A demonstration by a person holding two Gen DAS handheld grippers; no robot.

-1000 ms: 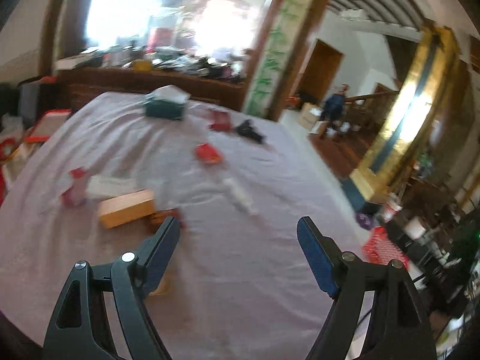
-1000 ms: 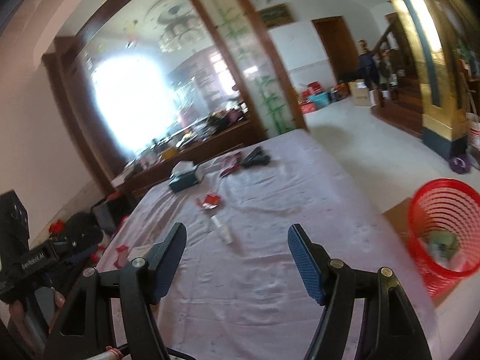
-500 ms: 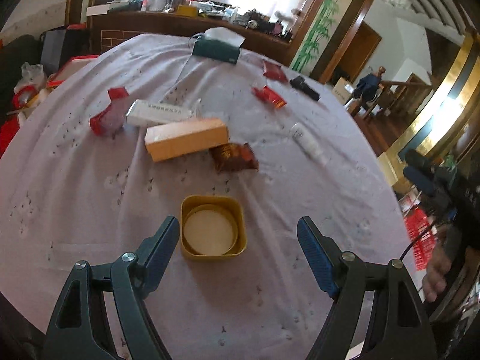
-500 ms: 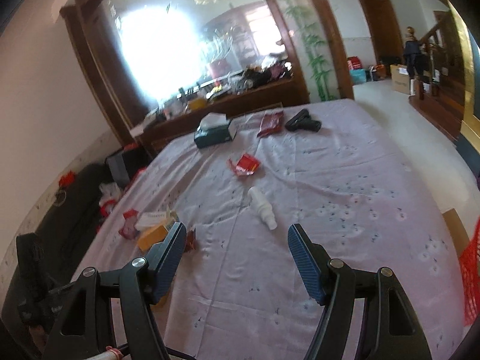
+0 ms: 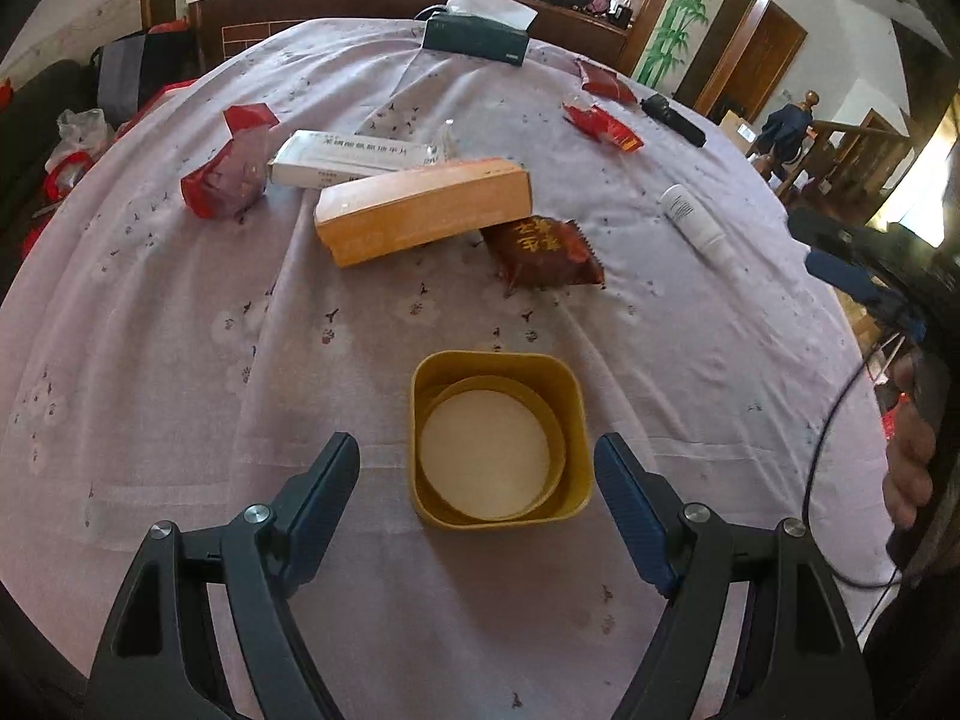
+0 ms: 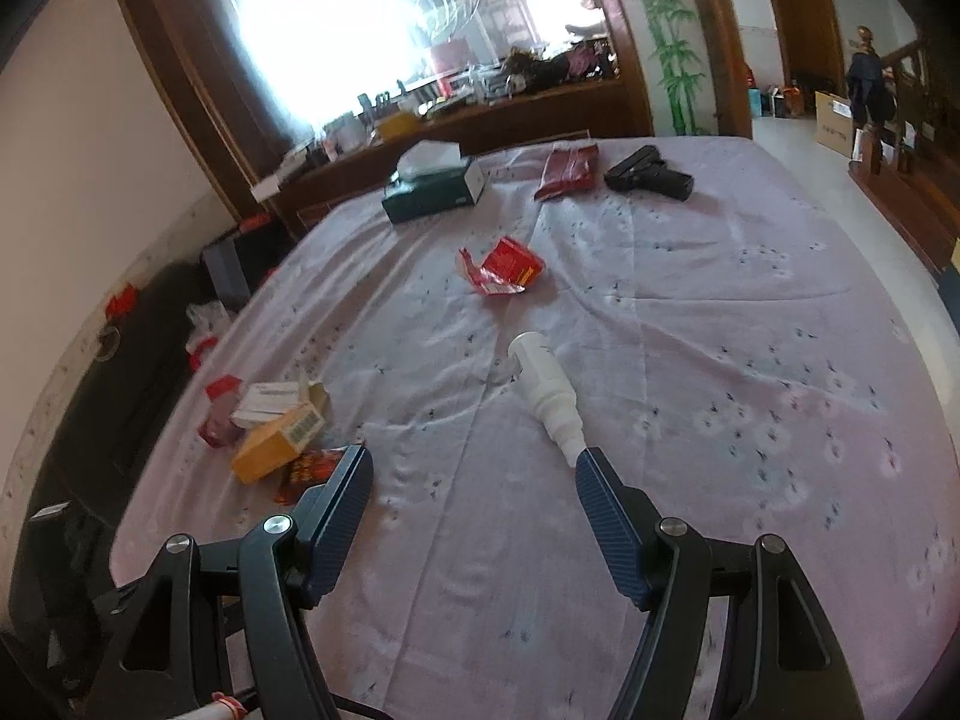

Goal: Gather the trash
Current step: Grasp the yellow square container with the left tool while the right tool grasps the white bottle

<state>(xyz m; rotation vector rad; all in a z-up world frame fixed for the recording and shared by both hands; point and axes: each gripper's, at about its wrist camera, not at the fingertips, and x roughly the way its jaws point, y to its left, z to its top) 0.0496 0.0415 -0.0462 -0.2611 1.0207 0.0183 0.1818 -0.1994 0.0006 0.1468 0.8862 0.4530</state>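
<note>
A: Start at the left gripper. What is it doing?

B: Its jaws stand wide and hold nothing. The square yellow tub, with a round white disc in its bottom, sits on the lilac tablecloth just ahead of the fingertips and about centred on the gap. Neither pad touches it.

A: And the right gripper?

B: Also spread wide and empty. The white squeeze bottle lies on its side just past the right-hand fingertip, nozzle end towards that finger, not between the jaws.

A: What lies farther out?

B: From the left wrist camera: a dark red snack wrapper beyond the tub, with its corner tucked against the orange carton. A white medicine box is behind the carton, a crumpled red pack to its left, and a green tissue box at the far edge. A torn red wrapper lies mid-table in the right wrist view.

A: So which step is this?

B: I judge it an approach, with nothing collected by either claw. The left one looks lined up on the tub; next it needs to drop so the pads straddle the walls, then close. The right must shift sideways over the bottle first.
</note>
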